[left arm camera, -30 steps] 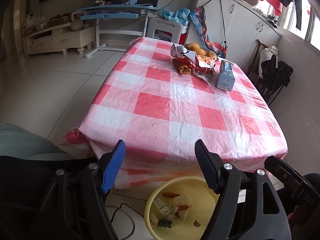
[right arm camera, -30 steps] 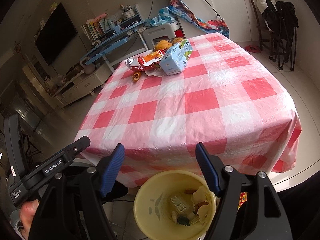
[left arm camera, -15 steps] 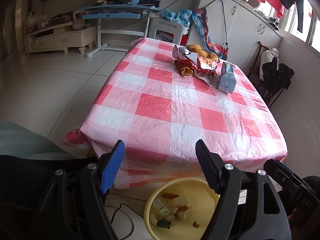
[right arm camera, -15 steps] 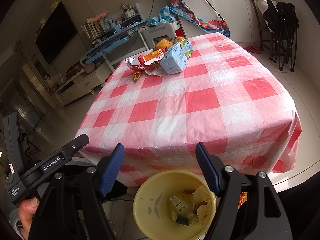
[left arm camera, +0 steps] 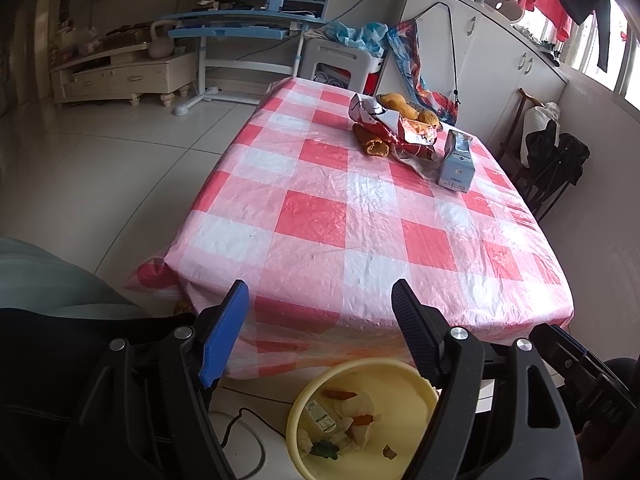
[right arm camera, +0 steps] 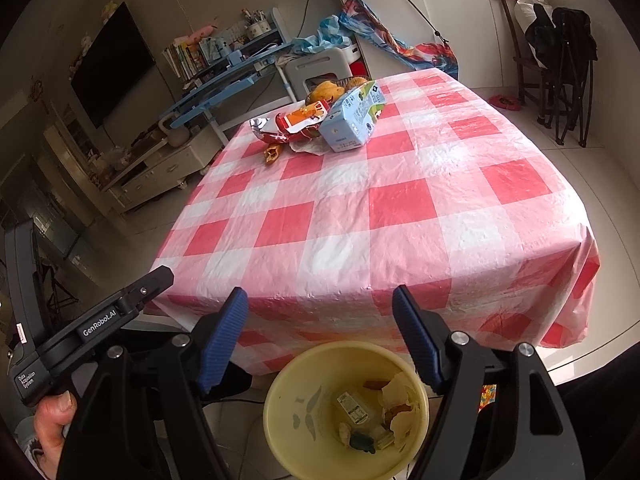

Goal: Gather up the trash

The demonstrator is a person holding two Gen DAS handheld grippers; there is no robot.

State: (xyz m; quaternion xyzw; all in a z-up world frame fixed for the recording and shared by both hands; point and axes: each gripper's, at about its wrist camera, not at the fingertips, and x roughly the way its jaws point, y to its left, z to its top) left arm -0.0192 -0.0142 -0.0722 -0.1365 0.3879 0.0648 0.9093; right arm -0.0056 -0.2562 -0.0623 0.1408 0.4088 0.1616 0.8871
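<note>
I hold both claws, left claw and right claw, wide apart (nothing inside) above the round yellow plastic bin, just beside the red-and-white checked surface.

Almost nothing differs: the left wrist view sits slightly lower on the checked table than a second ago, its far-end litter appearing a little further down.

Bin on floor before table.

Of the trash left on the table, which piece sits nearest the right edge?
The light blue carton; it lies right of the red crumpled snack wrapper and the orange peels.
</note>
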